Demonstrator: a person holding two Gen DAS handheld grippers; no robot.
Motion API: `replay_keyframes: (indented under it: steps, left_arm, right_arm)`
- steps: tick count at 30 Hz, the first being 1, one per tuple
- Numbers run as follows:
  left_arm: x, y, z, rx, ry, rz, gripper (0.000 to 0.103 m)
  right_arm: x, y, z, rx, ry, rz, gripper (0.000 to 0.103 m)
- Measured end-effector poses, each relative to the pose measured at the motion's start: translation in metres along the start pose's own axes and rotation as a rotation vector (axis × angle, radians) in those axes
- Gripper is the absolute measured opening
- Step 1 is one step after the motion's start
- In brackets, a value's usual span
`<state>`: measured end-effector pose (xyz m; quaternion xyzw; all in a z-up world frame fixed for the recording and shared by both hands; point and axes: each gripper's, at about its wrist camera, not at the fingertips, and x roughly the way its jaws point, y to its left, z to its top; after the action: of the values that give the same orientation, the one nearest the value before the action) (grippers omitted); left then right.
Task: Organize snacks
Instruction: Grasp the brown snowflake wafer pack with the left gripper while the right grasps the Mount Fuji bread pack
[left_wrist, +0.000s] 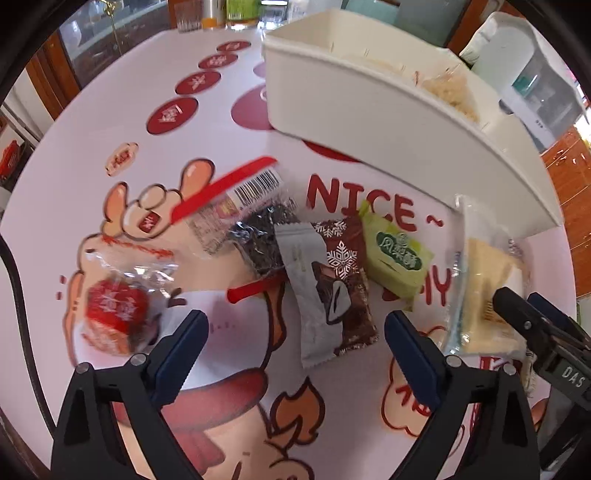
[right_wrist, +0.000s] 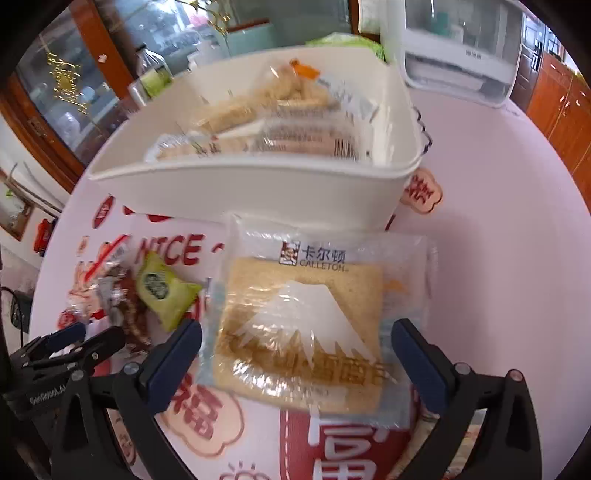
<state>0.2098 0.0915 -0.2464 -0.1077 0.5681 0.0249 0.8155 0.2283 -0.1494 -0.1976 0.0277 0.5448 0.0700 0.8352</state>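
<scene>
While the pink printed worktop (left_wrist: 240, 92) carries everything, the white bin (right_wrist: 258, 192) at its far side already holds wrapped snacks. Just in front lies the clear bread packet (right_wrist: 306, 325), flat between the right tool's (right_wrist: 297, 354) wide-spread jaws, untouched. The left tool (left_wrist: 295, 350), equally wide, hangs over the grey packet (left_wrist: 317, 306), brown snowflake packet (left_wrist: 347, 266) and green packet (left_wrist: 397, 254).

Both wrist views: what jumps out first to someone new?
The clear-wrapped bread packet with the white mountain print fills the right wrist view, lying on the table between the open right gripper's fingers. Behind it stands a white bin already holding wrapped snacks. In the left wrist view, a row of small snacks, including a brown snowflake packet, lies ahead of the open left gripper.
</scene>
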Motion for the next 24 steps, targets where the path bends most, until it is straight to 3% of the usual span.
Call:
replay_keyframes:
  steps: [5,12,22,23,24]
  left_arm:
    - [0.014,-0.011,0.004,0.022,-0.014,0.029,0.094]
    - [0.021,-0.024,0.006,0.052,-0.046,0.127,0.092]
    - [0.028,-0.018,0.022,0.041,-0.05,0.124,0.09]
    - [0.029,-0.02,0.024,0.054,-0.054,0.119,0.084]
    - [0.027,-0.021,0.025,0.069,-0.063,0.113,0.069]
  right_arm:
    - [0.012,0.011,-0.001,-0.051,-0.041,-0.079,0.103]
    - [0.019,0.022,-0.003,-0.085,-0.065,-0.152,0.103]
    - [0.029,0.029,0.01,-0.085,-0.017,-0.207,0.103]
    - [0.03,0.03,0.012,-0.09,-0.011,-0.214,0.103]
    - [0.032,0.031,0.014,-0.093,-0.002,-0.218,0.103]
